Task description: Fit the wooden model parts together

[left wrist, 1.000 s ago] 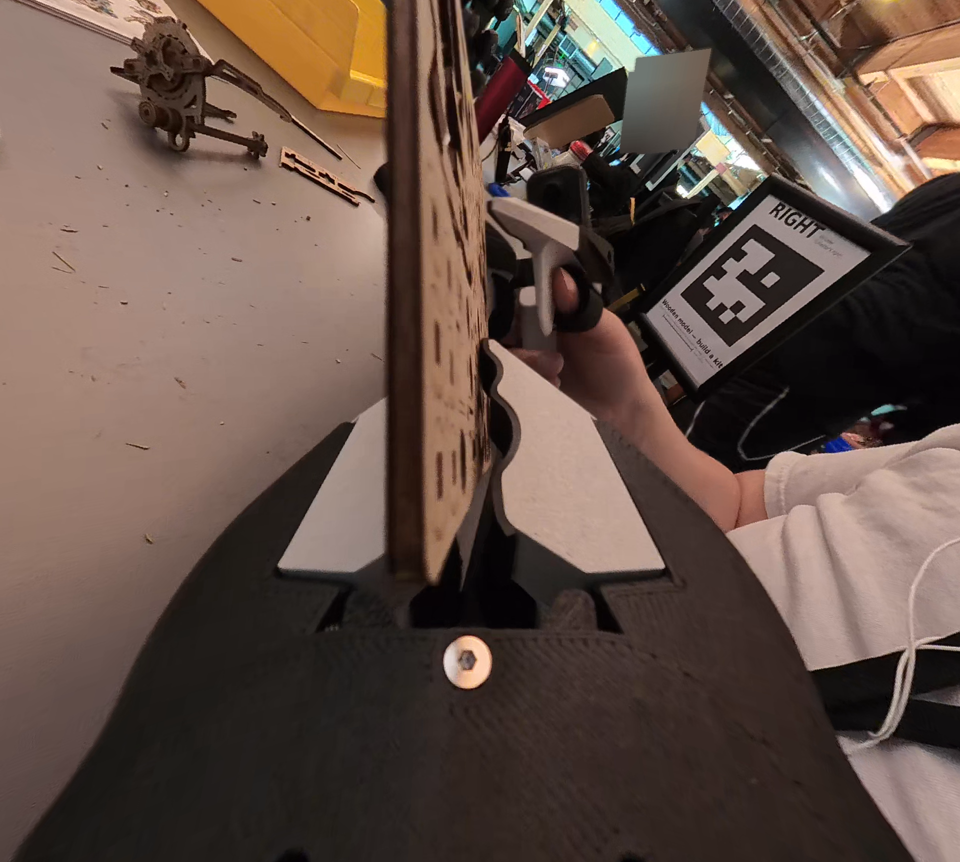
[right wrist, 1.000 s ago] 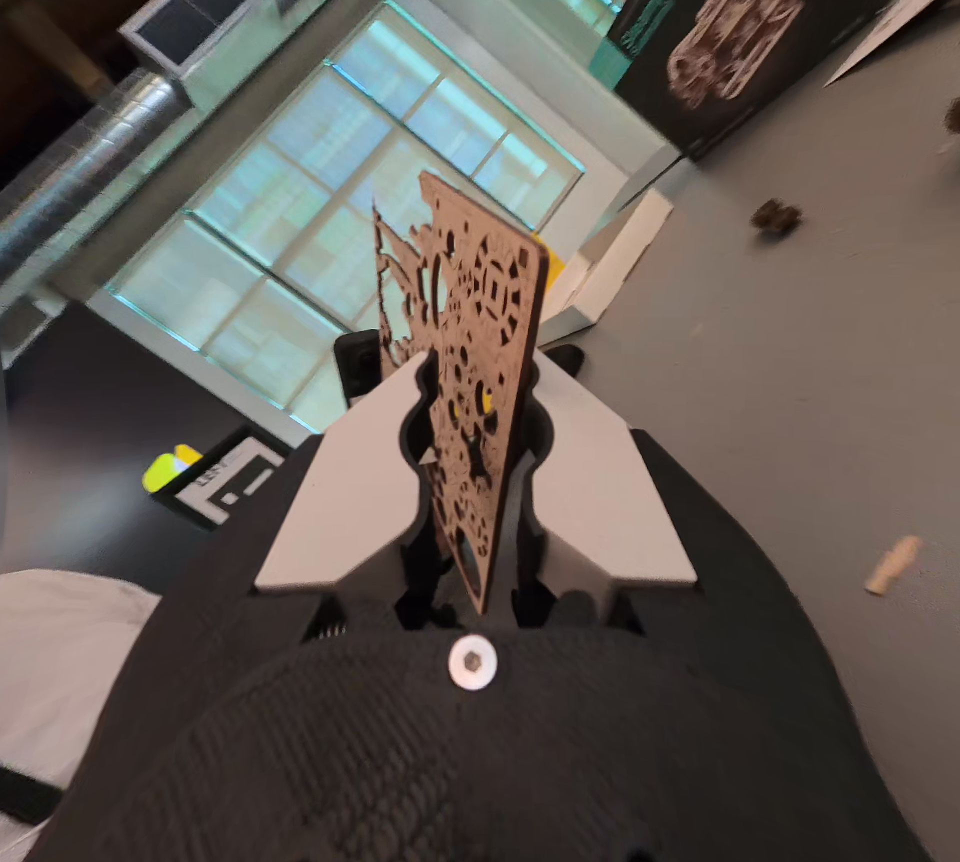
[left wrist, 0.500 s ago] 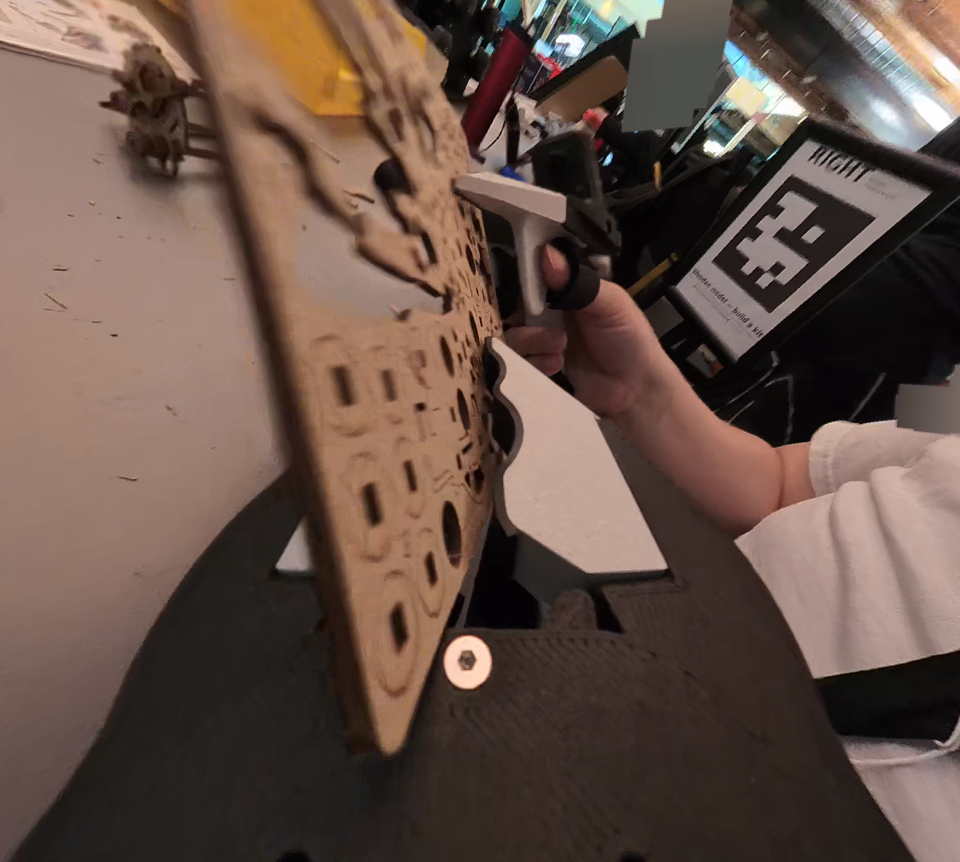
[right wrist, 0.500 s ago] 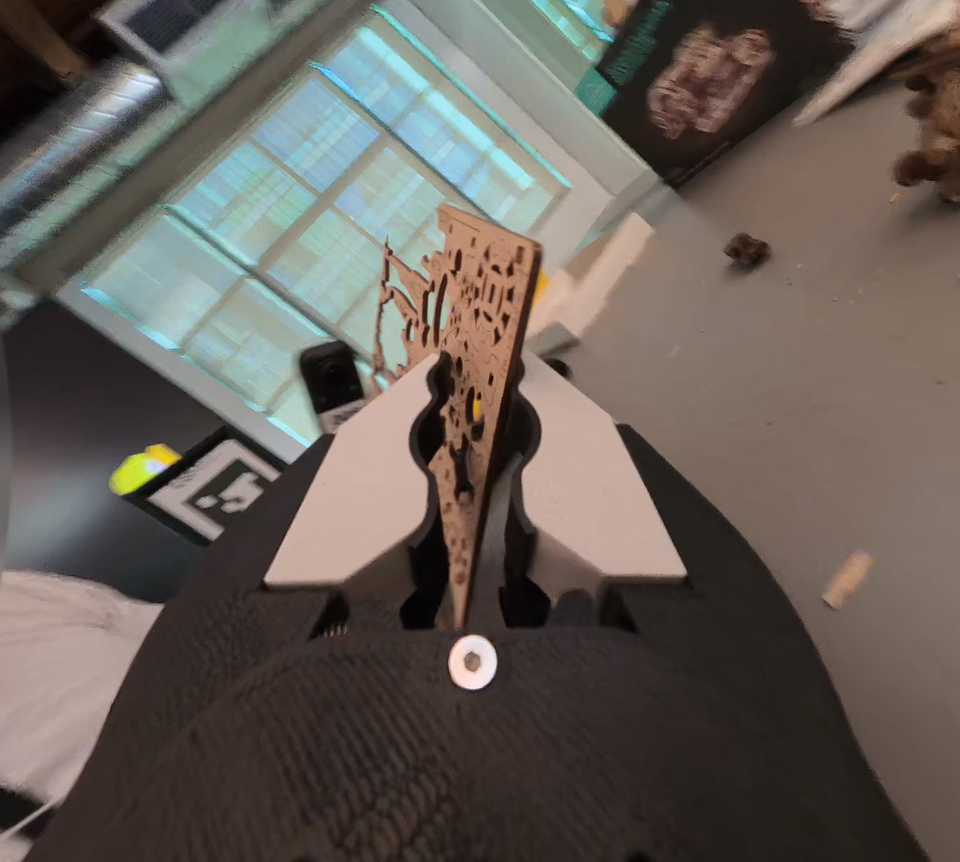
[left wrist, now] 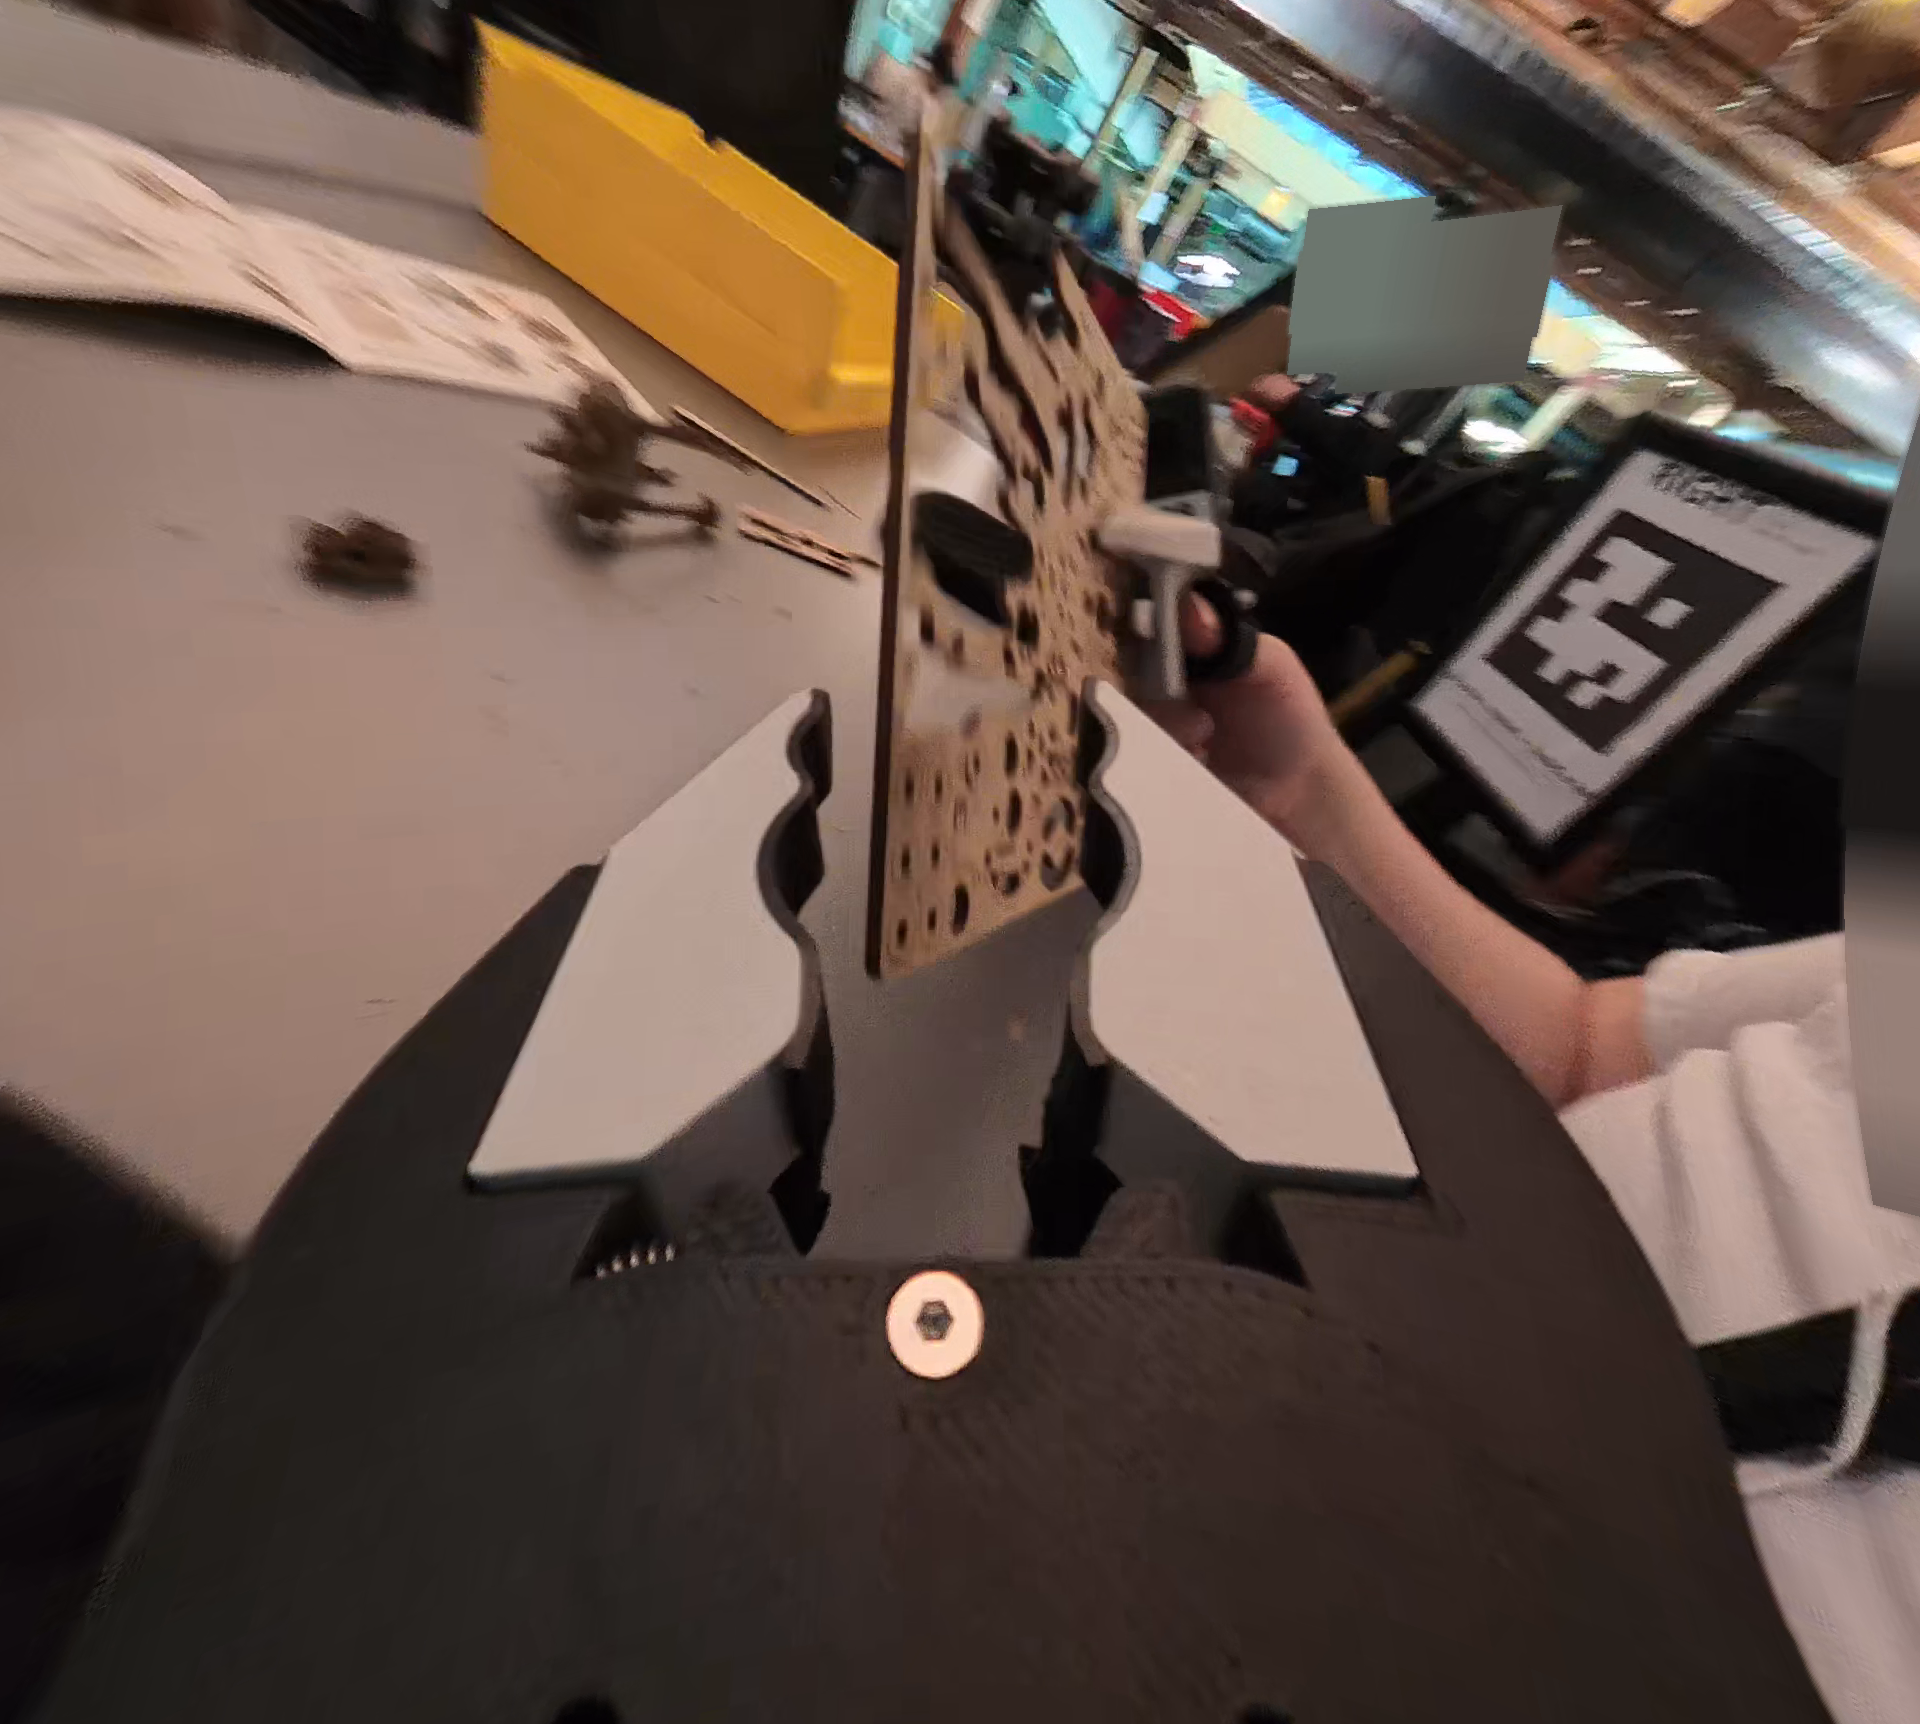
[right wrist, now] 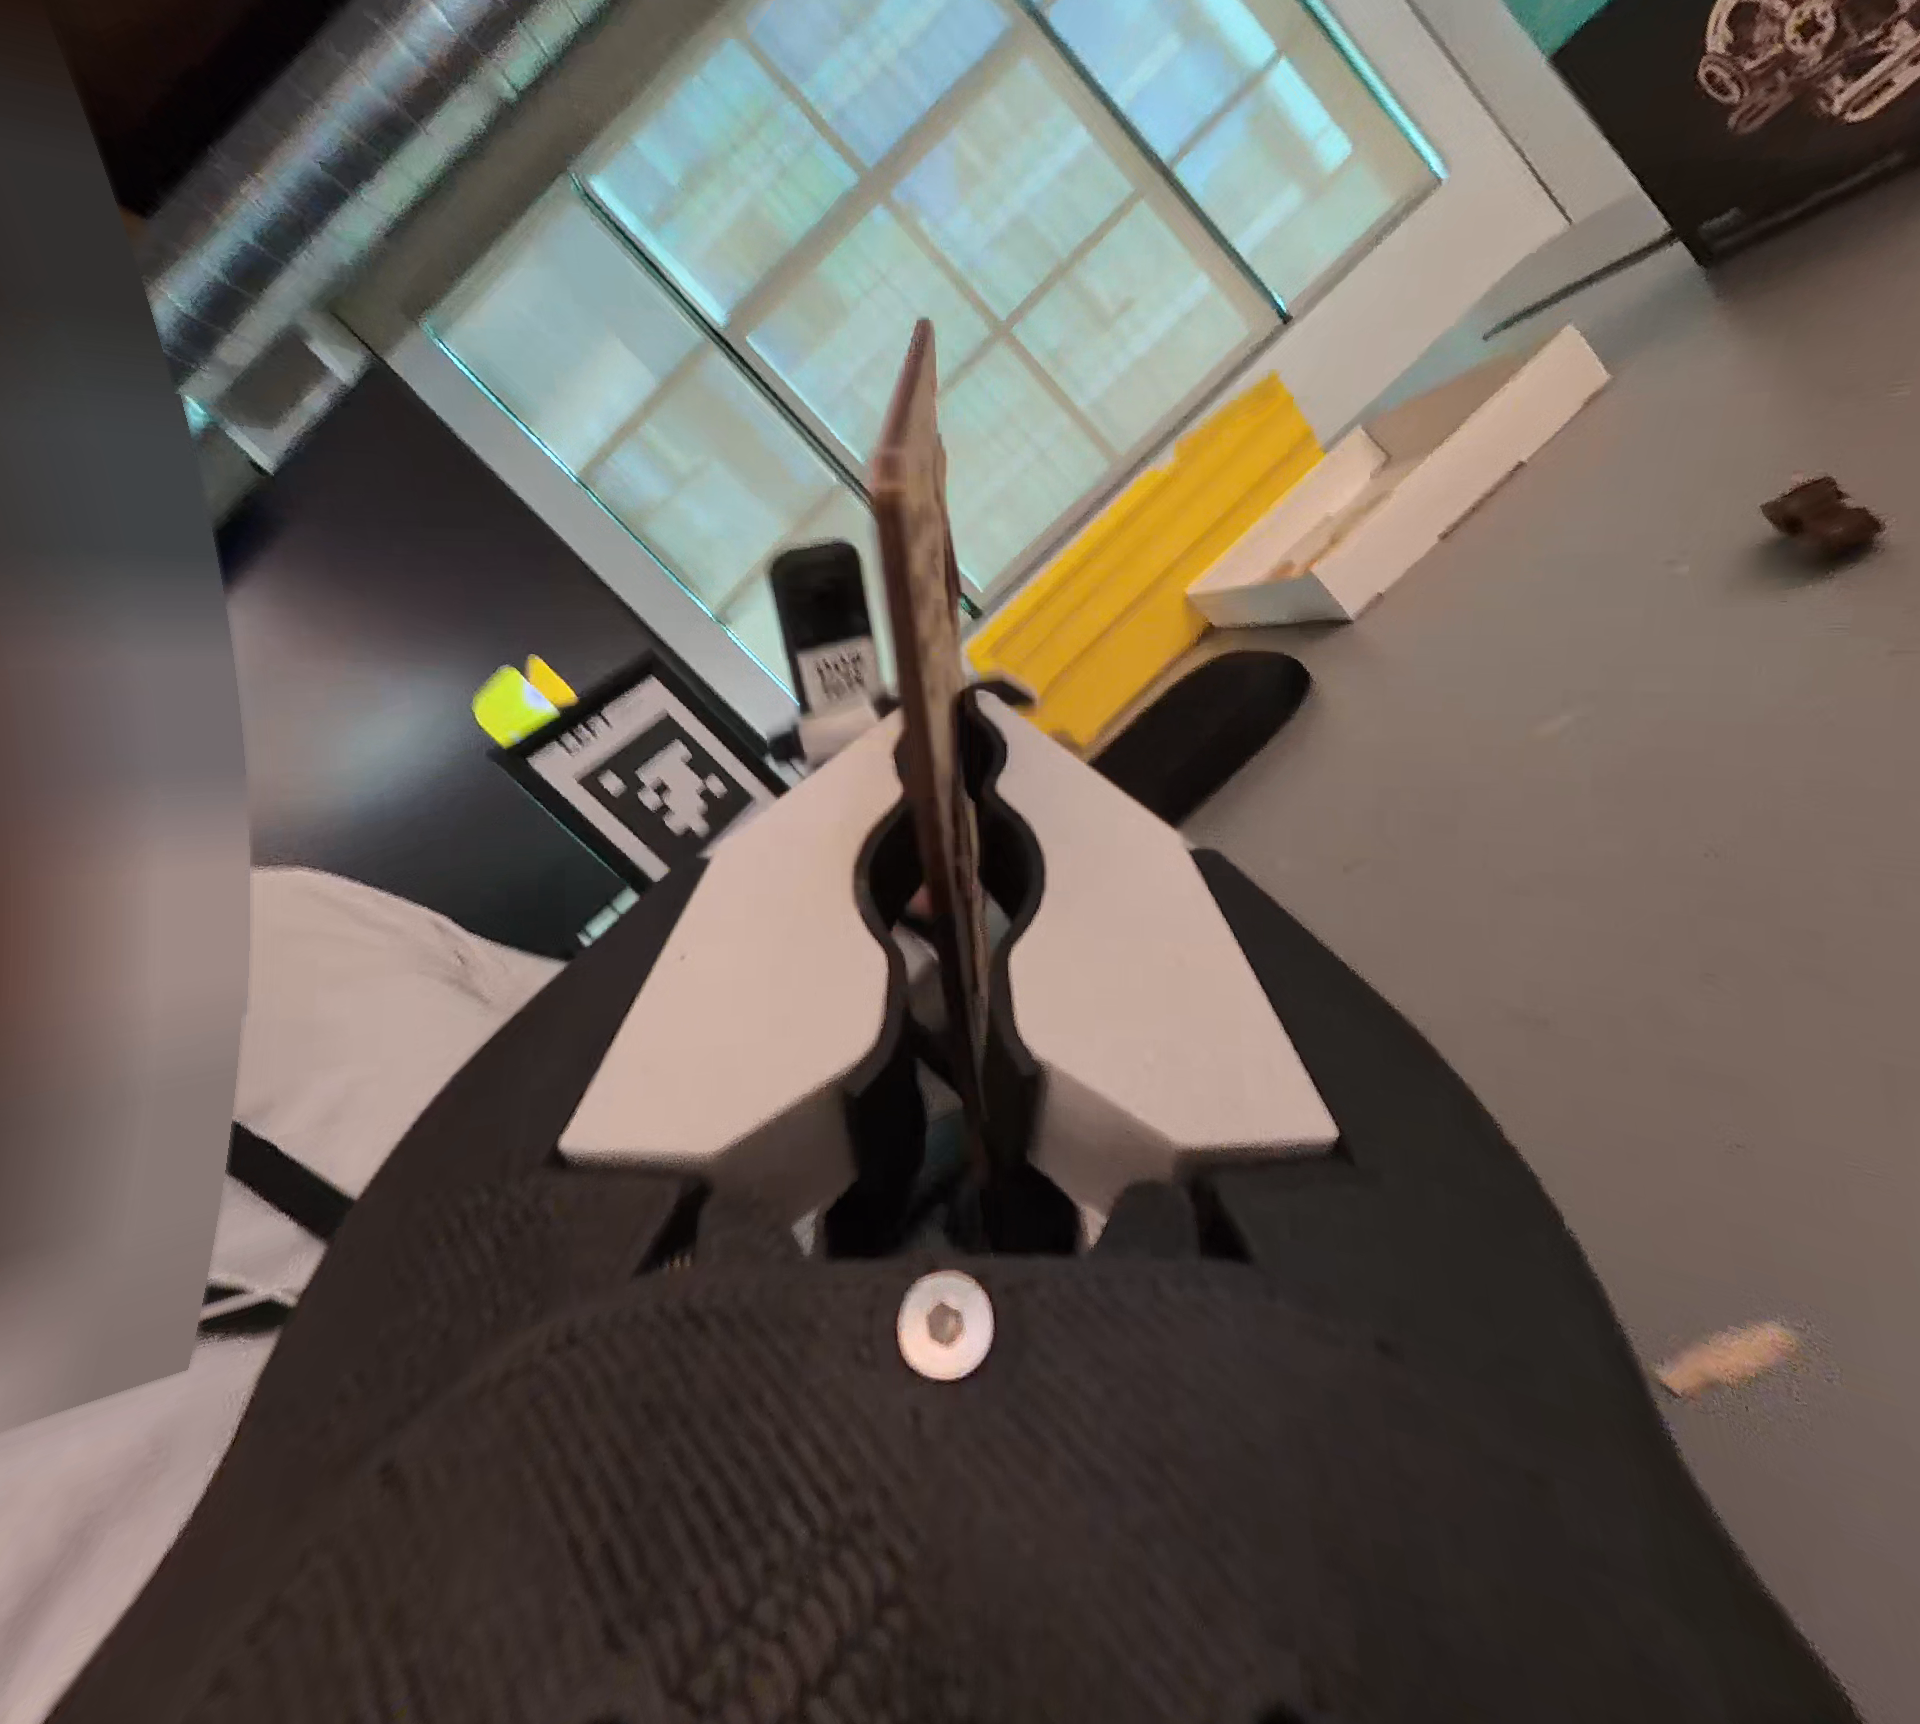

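A laser-cut wooden sheet (left wrist: 987, 718) full of punched-out holes stands upright above the grey table (left wrist: 312, 791). My left gripper (left wrist: 951, 703) is open, with a finger on each side of the sheet's lower corner; neither finger grips it. My right gripper (right wrist: 940, 718) is shut on the sheet (right wrist: 914, 531), which shows edge-on in the right wrist view. In the left wrist view the right gripper's white trigger and the hand (left wrist: 1174, 604) sit just behind the sheet. A partly built wooden model (left wrist: 613, 469) lies on the table to the far left.
A small wooden piece (left wrist: 353, 547), wooden strips (left wrist: 800, 531), an open instruction booklet (left wrist: 208, 261) and a yellow bin (left wrist: 675, 272) lie at left. The right wrist view shows a white box (right wrist: 1403, 511), a kit box (right wrist: 1766, 12), a dark piece (right wrist: 1818, 521) and a dowel (right wrist: 1725, 1357). Tip to tip, the grippers are about 10 cm apart. The partly built wooden model (left wrist: 613, 469) is about 20 cm from my right fingertips.
My left gripper was shut on the sheet and has opened and let go. The sheet swung and now hangs only from the right gripper, which has turned it edge-on to its camera.
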Demonstrator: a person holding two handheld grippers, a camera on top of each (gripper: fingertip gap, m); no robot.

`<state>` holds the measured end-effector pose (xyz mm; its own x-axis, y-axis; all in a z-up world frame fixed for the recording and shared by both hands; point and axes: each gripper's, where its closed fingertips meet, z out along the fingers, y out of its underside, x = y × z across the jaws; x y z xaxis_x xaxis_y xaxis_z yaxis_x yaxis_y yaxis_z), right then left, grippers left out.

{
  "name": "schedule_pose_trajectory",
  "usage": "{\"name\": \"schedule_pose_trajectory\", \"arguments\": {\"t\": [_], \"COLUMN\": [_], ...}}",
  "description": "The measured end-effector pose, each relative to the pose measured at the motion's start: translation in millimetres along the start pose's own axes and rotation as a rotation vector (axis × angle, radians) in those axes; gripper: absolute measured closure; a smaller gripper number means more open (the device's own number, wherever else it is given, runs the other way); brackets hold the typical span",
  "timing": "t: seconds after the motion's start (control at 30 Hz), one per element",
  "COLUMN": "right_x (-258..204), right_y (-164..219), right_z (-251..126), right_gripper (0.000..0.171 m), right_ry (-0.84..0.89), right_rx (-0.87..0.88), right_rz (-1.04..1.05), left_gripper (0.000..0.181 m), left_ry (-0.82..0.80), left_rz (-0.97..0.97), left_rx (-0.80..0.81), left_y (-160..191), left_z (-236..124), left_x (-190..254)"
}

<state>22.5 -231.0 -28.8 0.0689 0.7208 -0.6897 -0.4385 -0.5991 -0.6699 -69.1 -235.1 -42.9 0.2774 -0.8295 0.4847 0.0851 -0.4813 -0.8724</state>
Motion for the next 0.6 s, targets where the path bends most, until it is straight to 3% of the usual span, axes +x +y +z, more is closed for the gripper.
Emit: {"name": "schedule_pose_trajectory", "arguments": {"t": [0.13, 0.17, 0.3, 0.47, 0.6], "right_x": [10.1, 10.4, 14.0, 14.9, 12.4], "right_y": [13.5, 16.8, 19.4, 24.6, 23.1], "right_z": [-2.6, -0.7, 10.5, 15.7, 15.8], "right_gripper": [0.171, 0.171, 0.17, 0.17, 0.17], "right_ry": [0.063, 0.053, 0.027, 0.015, -0.01], "right_rx": [-0.247, -0.306, -0.433, -0.497, -0.47], "right_rz": [-0.096, -0.104, -0.13, -0.179, -0.197], "left_gripper": [0.118, 0.111, 0.113, 0.134, 0.176], "left_ry": [-0.143, -0.148, -0.029, 0.124, 0.238], "left_rz": [0.232, 0.263, 0.237, 0.135, 0.053], "left_rx": [-0.032, -0.081, -0.321, -0.595, -0.711], "left_y": [-48.1, -53.7, -44.5, -3.2, 18.1], "left_z": [-17.7, -10.9, 34.3, 63.1, 65.7], "left_x": [-12.6, -12.2, -5.5, 2.9, 12.0]}}
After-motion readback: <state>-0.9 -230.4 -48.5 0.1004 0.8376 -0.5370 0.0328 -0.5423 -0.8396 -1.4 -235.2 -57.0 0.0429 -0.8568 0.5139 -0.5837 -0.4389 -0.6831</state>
